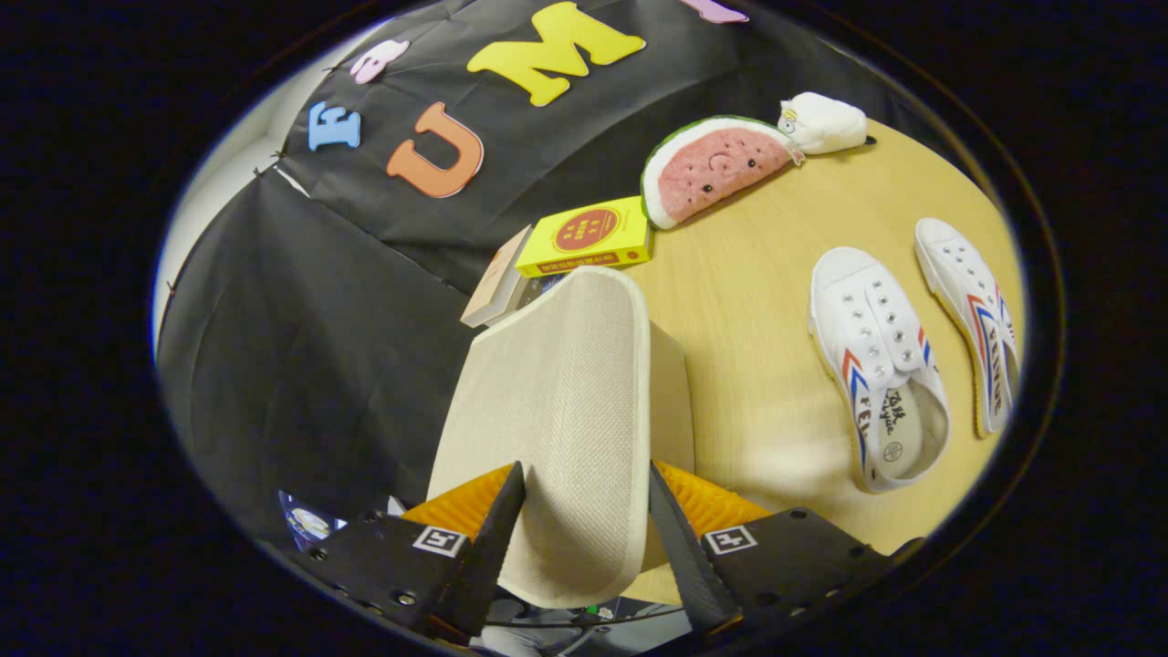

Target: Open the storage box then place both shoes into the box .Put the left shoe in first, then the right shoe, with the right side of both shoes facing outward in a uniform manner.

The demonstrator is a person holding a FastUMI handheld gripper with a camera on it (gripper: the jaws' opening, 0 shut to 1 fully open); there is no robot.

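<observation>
Gripper: both fingers pinch the raised flap lid of one beige woven-fabric storage box. Two white canvas slip-on shoes lie side by side on the pale wooden table, right of the box. Beyond the box: two books, one watermelon-slice plush, one white plush.

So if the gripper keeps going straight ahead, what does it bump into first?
The gripper already has the storage box lid between its fingers. Straight beyond it, probably the stacked books, though depth is unclear.
</observation>
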